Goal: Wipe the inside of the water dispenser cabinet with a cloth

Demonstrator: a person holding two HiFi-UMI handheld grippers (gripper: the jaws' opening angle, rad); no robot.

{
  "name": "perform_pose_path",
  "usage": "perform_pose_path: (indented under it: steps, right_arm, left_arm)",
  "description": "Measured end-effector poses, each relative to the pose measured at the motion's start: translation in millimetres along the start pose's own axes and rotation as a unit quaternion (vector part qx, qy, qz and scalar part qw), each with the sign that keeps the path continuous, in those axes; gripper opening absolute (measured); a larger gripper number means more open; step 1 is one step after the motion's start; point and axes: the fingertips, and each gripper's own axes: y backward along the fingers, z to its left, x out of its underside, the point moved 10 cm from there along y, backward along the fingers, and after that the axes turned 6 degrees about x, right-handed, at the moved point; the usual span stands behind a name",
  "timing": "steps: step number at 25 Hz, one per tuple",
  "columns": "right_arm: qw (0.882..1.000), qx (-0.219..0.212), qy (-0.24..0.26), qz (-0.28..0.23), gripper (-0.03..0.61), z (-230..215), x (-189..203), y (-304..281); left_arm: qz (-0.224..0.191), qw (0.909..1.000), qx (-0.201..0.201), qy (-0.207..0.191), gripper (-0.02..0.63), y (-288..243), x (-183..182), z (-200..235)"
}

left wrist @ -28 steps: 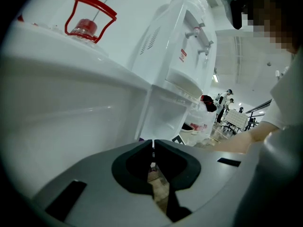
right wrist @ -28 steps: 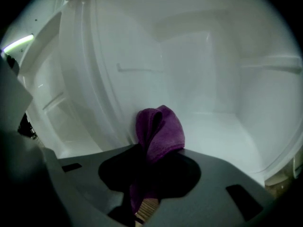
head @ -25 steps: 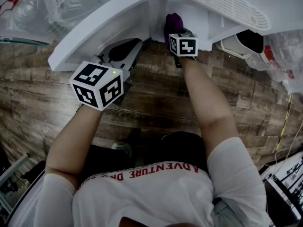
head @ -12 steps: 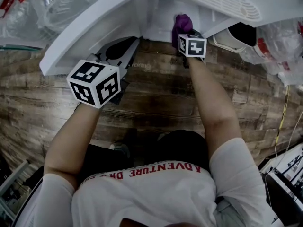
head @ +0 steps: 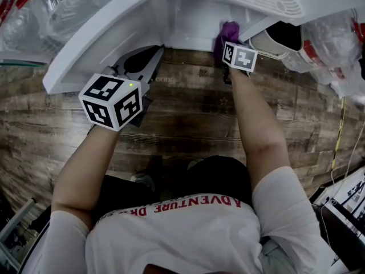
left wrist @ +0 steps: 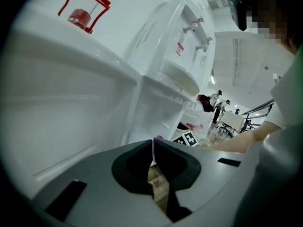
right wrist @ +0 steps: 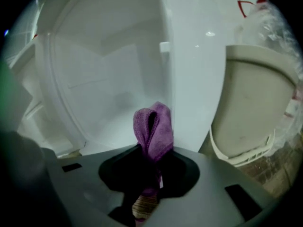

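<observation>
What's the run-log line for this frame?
right gripper: shut on purple cloth | purple cloth: at cabinet opening | left gripper: shut, empty, outside cabinet

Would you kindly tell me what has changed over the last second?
The right gripper, clamped on the purple cloth, slid rightward along the cabinet interior towards its right wall. The left gripper stayed shut and idle beside the open door.
</observation>
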Motion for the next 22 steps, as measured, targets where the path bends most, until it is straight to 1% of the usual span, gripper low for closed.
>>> perform_pose_path:
  steps: [2, 5, 9, 15, 22]
  right_arm:
    - [0.999, 0.001, -0.033, 0.006, 0.102, -4.8, -0.4, 0.7]
    - [0.999, 0.002, -0.051, 0.004, 0.098, -6.1, -2.9, 4.9]
    - [0.996, -0.001, -0.085, -0.013, 0.095, -8.9, -8.8, 15.4]
    - [0.996, -0.011, -0.082, -0.044, 0.094, -9.5, -28.0, 38.5]
    - [0.996, -0.014, -0.047, -0.072, 0.094, -9.8, -50.1, 68.6]
  left_arm:
    - [-0.001, 1.0, 0.002, 0.0, 0.035, -0.4, -1.0, -1.3]
    - [-0.003, 1.0, 0.001, -0.004, 0.035, 2.4, -2.4, -3.2]
    - [-0.004, 1.0, 0.001, -0.008, 0.035, 3.9, -3.2, -5.2]
    - [-0.011, 0.9999, 0.002, -0.01, 0.035, 6.3, -7.5, -8.9]
    - [-0.022, 0.9996, 0.01, -0.015, 0.035, 5.3, -14.1, -16.4]
